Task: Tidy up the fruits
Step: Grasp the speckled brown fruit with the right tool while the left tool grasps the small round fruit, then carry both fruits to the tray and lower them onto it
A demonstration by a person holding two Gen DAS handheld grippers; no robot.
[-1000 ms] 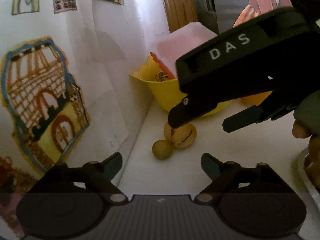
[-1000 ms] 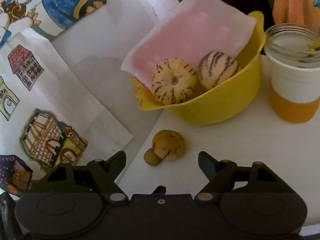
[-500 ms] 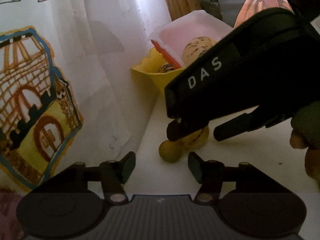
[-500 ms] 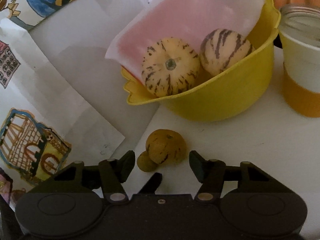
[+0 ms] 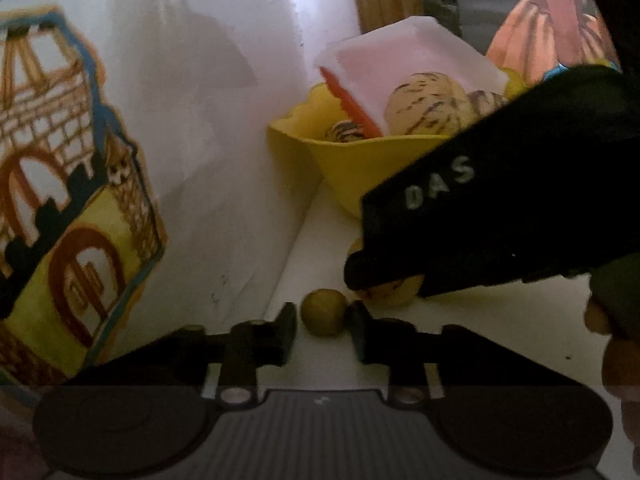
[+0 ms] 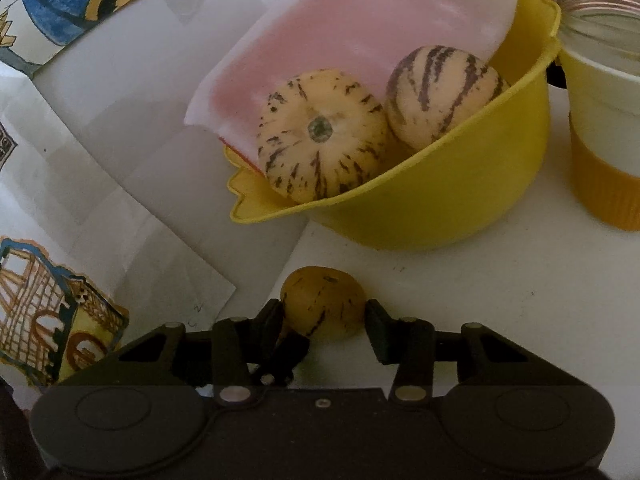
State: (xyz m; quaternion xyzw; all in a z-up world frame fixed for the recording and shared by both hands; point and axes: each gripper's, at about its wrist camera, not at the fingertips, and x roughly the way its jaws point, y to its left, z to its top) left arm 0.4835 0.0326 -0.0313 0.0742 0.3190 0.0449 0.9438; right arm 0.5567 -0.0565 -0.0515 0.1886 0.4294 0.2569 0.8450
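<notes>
Two striped fruits [image 6: 324,136] in yellow bowl [image 6: 460,200], 12 o'clock. Left gripper [image 5: 323,314] jaws apart around small round fruit [image 5: 323,311]; right gripper [image 6: 325,316] jaws apart around larger speckled fruit [image 6: 324,302]. Neither clamped yet; both fruits on table, left to move.

Two striped fruits [image 6: 320,136] lie in the bowl [image 6: 440,208] (a jar [image 6: 600,120] right of it); before the bowl, two smaller fruits [image 6: 324,304] on the table [image 6: 480,300].

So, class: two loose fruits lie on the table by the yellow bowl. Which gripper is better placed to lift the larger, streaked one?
The right gripper: its open fingers already flank the streaked fruit. The left gripper brackets the small round fruit instead.
</notes>
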